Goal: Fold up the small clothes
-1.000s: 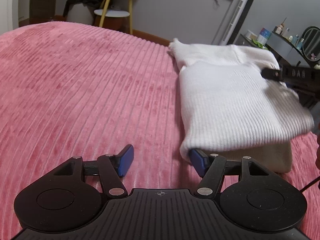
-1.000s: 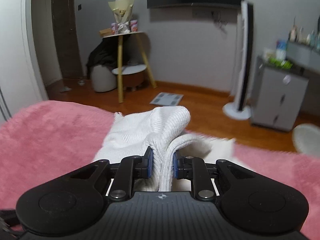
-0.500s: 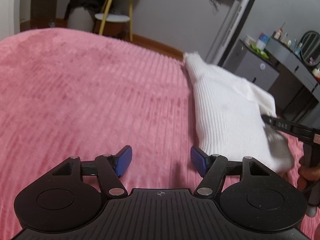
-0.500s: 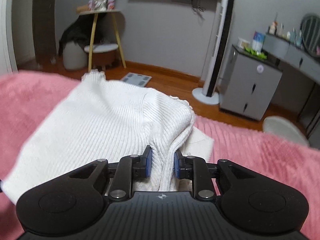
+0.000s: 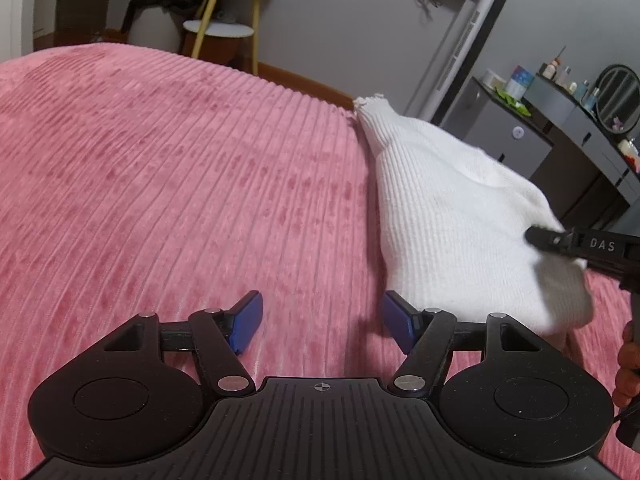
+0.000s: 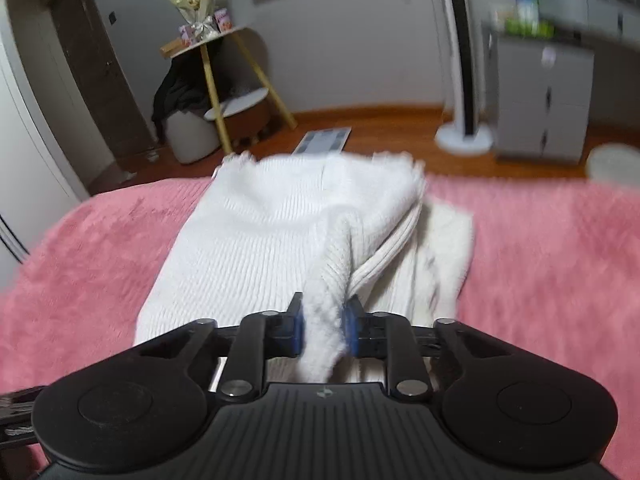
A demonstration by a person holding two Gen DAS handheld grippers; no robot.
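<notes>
A white ribbed knit sweater lies folded on the pink bedspread. My right gripper is shut on a fold of the sweater and holds its near edge; its black finger also shows in the left wrist view against the sweater's right side. My left gripper is open and empty, low over the bedspread, just left of the sweater's near corner. A cream layer lies under the sweater on the right.
The bed's far edge runs behind the sweater. Beyond it are a wooden floor, a yellow-legged side table, a tall white fan, a grey cabinet and a dresser.
The right gripper has swung the held fold of the sweater over, and the sweater now lies narrower and longer. The left gripper has come away from the sweater's corner, still open.
</notes>
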